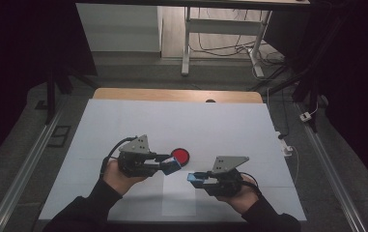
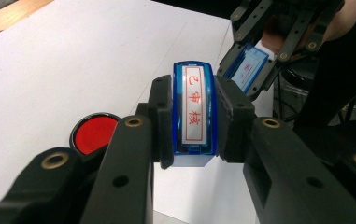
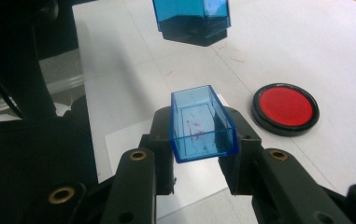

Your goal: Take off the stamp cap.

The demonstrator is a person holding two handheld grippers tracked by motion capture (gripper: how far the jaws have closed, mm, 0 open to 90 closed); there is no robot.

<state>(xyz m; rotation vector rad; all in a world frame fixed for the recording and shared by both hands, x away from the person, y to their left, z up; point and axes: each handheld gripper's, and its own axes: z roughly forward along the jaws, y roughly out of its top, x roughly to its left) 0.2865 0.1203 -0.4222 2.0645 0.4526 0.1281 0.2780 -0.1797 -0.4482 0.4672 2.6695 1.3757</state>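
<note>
My left gripper (image 1: 168, 166) is shut on a blue stamp body (image 2: 194, 114), its white label with red characters facing the left gripper view. My right gripper (image 1: 198, 179) is shut on the stamp's clear blue cap (image 3: 202, 123), open side up, with red ink smears inside. In the high view the stamp (image 1: 172, 167) and the cap (image 1: 193, 178) are held a short way apart above the table. The stamp's black base (image 3: 192, 29) hangs at the top of the right gripper view. A round red ink pad (image 1: 180, 156) lies on the table just beyond the left gripper's tip.
The table has a white cover (image 1: 172, 121) with a wooden edge (image 1: 176, 94) at the far side. A small white sheet (image 1: 179, 198) lies near the front edge, between the person's forearms. Metal rails (image 1: 22, 169) run along both sides of the table.
</note>
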